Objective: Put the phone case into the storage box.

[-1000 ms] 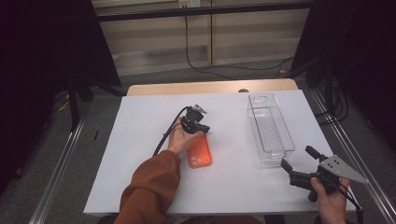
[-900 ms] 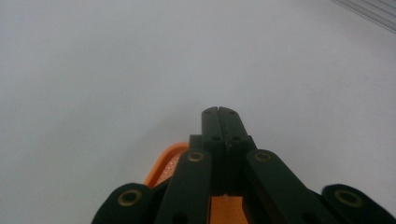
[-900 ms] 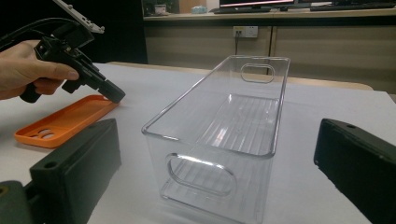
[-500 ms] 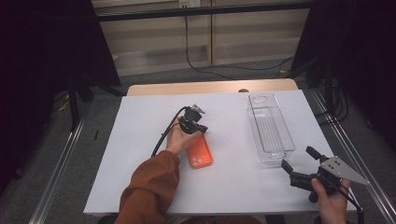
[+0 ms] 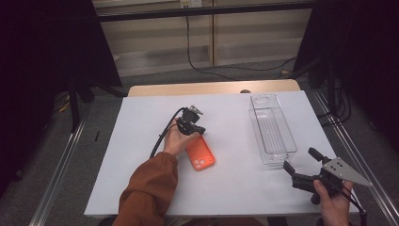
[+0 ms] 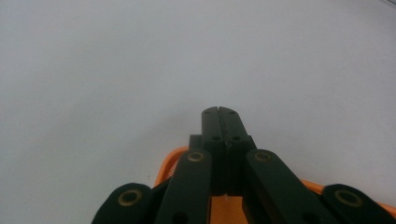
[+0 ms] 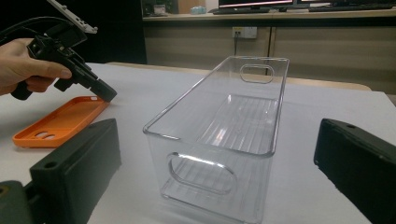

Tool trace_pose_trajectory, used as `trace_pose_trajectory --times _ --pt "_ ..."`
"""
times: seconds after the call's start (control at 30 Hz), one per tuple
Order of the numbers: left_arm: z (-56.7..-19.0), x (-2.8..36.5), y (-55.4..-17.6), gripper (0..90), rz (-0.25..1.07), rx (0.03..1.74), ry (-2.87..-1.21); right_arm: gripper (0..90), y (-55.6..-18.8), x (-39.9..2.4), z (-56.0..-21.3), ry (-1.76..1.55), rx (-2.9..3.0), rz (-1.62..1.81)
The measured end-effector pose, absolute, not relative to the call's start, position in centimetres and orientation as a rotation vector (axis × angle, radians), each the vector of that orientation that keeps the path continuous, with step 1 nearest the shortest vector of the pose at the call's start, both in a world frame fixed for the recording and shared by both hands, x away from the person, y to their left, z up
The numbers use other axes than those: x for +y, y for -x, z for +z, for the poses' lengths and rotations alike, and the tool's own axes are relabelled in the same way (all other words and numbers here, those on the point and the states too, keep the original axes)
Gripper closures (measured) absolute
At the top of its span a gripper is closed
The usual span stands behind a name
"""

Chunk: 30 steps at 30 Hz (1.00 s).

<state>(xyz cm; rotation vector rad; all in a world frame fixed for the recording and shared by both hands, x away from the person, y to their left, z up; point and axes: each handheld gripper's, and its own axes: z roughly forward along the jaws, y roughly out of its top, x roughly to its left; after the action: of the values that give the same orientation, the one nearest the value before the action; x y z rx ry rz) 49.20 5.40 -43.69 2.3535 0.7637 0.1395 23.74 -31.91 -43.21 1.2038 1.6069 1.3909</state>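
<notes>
An orange phone case (image 5: 201, 153) lies flat near the middle of the white table. My left gripper (image 5: 201, 130) points down at the case's far end, its jaws pressed together with nothing seen between them. In the left gripper view the shut tips (image 6: 219, 112) reach just past the orange rim (image 6: 172, 161). In the right gripper view that gripper's tip touches the case (image 7: 60, 122) at its far edge. My right gripper (image 5: 299, 158) is held low at the near right with jaws wide apart, aimed at the near end of a clear plastic bin (image 5: 272, 127).
The bin (image 7: 219, 135) is long, has handle cut-outs at both ends and holds nothing. The white table sheet (image 5: 141, 165) ends at a wooden strip (image 5: 211, 88) at the back. A black cable (image 5: 162, 136) trails from the left gripper.
</notes>
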Motion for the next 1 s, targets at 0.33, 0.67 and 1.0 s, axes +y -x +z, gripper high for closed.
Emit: trace_pose_trajectory --times 0.33,0.67,1.0 --pt "-43.6 6.1 -49.1 90.0 0.138 0.77 -2.363 0.0 -23.8 -31.8 -43.2 -1.202 1.609 1.388" --pt "-43.6 6.5 -49.0 90.0 0.139 0.781 -2.364 0.0 -23.6 -31.9 -43.2 -1.201 1.609 1.388" --pt "-43.5 8.0 -48.7 90.0 0.145 0.793 -2.368 0.0 -23.6 -31.9 -43.2 -1.204 1.607 1.381"
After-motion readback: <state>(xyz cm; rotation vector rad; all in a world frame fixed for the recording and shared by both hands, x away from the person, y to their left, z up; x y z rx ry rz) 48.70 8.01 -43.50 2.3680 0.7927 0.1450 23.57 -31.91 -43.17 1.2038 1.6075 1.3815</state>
